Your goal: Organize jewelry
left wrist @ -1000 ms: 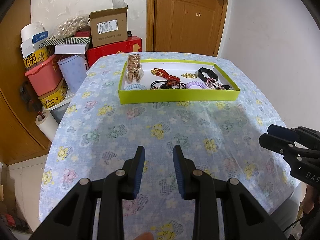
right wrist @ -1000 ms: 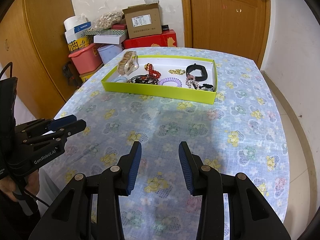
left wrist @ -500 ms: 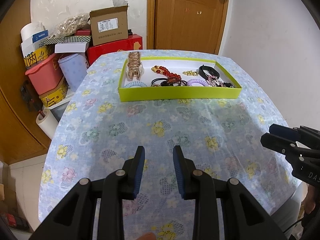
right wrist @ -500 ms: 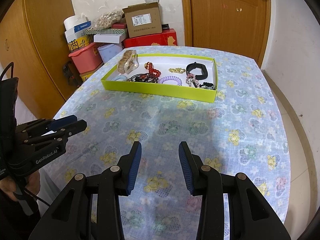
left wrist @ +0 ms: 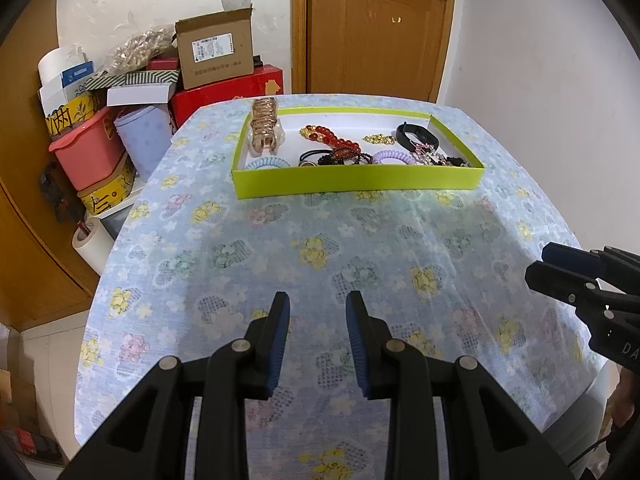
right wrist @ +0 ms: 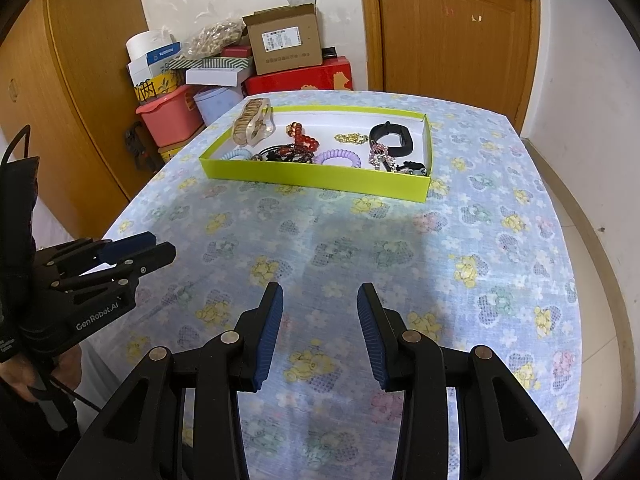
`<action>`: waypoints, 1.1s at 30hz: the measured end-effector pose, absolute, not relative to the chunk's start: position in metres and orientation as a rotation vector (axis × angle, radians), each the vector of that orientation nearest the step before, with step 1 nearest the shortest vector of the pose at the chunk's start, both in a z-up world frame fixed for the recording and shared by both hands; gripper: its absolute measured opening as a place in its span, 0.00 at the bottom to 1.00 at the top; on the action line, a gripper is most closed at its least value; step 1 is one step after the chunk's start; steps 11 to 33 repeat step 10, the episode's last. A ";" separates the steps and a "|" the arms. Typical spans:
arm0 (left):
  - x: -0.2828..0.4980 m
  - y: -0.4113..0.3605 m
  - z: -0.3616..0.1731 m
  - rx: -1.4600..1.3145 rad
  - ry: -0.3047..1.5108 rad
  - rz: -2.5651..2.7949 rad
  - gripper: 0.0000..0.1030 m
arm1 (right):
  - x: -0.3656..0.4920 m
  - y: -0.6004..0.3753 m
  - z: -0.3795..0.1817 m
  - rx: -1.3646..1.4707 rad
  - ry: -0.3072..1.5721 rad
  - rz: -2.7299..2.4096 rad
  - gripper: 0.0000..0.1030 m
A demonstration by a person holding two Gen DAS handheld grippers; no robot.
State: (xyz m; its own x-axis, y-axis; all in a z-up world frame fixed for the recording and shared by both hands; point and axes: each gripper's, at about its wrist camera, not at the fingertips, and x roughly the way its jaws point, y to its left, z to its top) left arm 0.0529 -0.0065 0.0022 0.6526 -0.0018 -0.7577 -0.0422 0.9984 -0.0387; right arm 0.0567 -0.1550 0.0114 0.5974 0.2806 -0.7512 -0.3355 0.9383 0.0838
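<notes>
A lime-green tray sits at the far end of the worktop, holding the jewelry: a rose-gold hair claw leaning at its left end, a red bead bracelet, a gold chain, a black band, a blue coil tie and a purple coil tie. The left gripper hovers over the near floral cloth, jaws parted and empty. The right gripper does likewise — wide apart, holding nothing. Boxes and a pink bin stand stacked beyond the worktop's left edge, beside a wooden door.
</notes>
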 end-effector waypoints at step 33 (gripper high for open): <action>0.053 -0.008 0.001 -0.060 0.863 0.014 0.29 | 0.056 -0.156 0.010 -0.067 0.860 0.359 0.39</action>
